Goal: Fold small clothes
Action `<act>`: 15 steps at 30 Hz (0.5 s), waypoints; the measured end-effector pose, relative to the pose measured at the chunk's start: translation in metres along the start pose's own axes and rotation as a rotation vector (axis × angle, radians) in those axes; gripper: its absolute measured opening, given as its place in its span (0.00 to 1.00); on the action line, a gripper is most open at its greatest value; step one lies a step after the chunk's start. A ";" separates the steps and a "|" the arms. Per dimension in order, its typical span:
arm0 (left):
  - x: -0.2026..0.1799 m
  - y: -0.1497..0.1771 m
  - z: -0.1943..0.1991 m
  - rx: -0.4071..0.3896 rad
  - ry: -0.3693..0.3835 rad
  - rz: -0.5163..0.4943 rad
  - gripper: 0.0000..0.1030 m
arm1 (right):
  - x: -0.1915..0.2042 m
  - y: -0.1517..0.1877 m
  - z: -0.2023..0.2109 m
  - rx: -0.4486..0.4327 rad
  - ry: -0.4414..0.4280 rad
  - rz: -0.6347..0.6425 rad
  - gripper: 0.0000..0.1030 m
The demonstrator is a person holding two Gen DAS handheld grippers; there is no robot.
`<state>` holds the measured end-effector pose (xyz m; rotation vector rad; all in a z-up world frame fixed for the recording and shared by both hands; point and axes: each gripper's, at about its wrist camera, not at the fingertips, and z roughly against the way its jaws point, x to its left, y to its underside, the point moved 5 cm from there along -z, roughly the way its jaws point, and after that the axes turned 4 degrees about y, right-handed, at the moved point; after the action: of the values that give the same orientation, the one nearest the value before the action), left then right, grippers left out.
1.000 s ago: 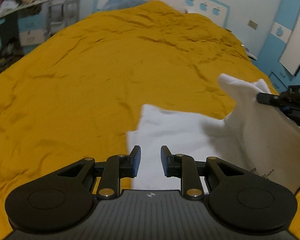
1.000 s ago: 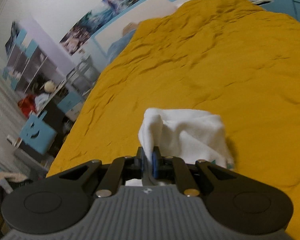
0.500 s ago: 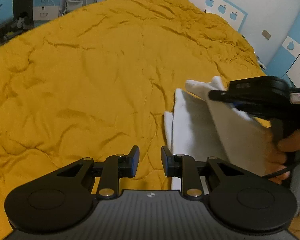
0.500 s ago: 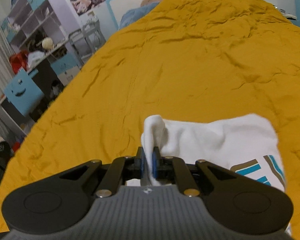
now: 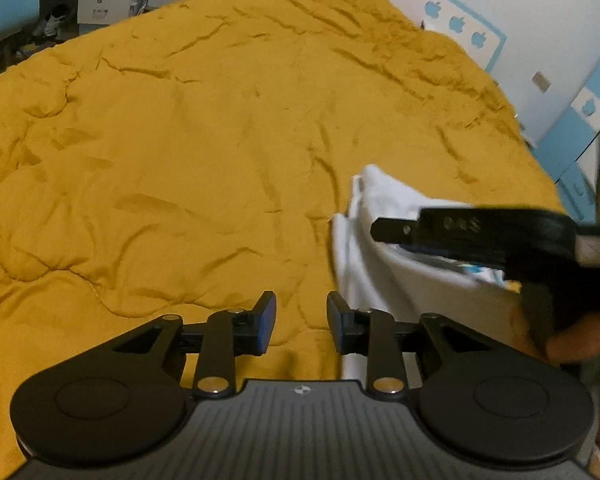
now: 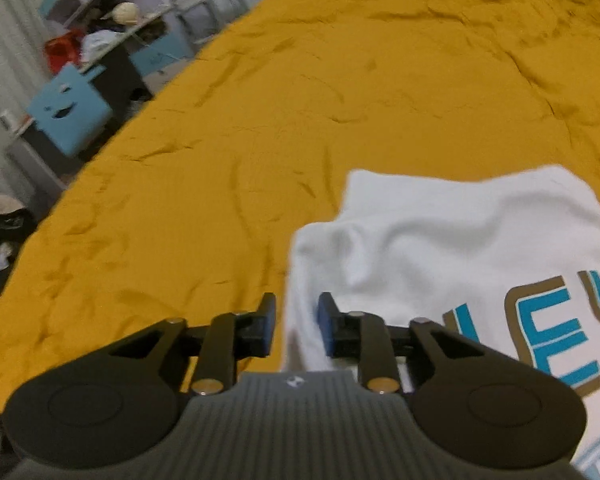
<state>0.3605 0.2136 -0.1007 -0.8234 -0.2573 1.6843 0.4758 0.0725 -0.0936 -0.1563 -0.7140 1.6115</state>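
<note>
White T-shirt (image 6: 452, 240) with blue and brown lettering lying folded on a mustard-yellow bedspread (image 6: 300, 100), right gripper (image 6: 297, 324) jaws just opened, apart over the shirt's left edge, left gripper (image 5: 301, 322) jaws just widened, holding nothing, beside the shirt

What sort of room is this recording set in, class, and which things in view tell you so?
Most likely a child's bedroom: a bed under a wide mustard quilt, apple decals along the wall, and cluttered shelves beside a blue smiley-face box.
</note>
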 end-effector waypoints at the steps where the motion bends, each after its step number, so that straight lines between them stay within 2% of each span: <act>1: -0.002 0.001 0.006 -0.011 0.020 0.011 0.34 | 0.004 0.003 0.014 -0.014 -0.020 0.017 0.20; 5: -0.008 0.009 0.030 -0.046 0.118 0.076 0.37 | 0.009 0.020 0.077 -0.062 -0.125 0.023 0.20; 7: -0.008 0.016 0.040 -0.054 0.172 0.122 0.40 | 0.004 0.036 0.112 -0.109 -0.148 0.036 0.20; 10: -0.008 0.026 0.048 -0.045 0.238 0.190 0.47 | -0.016 0.055 0.149 -0.163 -0.121 0.056 0.20; 11: -0.008 0.031 0.049 -0.037 0.255 0.206 0.51 | -0.026 0.063 0.155 -0.167 -0.102 0.053 0.20; 15: -0.011 0.051 0.039 0.027 0.294 0.251 0.57 | -0.070 0.103 0.175 -0.161 -0.014 0.029 0.22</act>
<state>0.2970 0.1983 -0.0974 -1.1049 0.0747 1.7655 0.3156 -0.0547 -0.0294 -0.2729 -0.8563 1.5831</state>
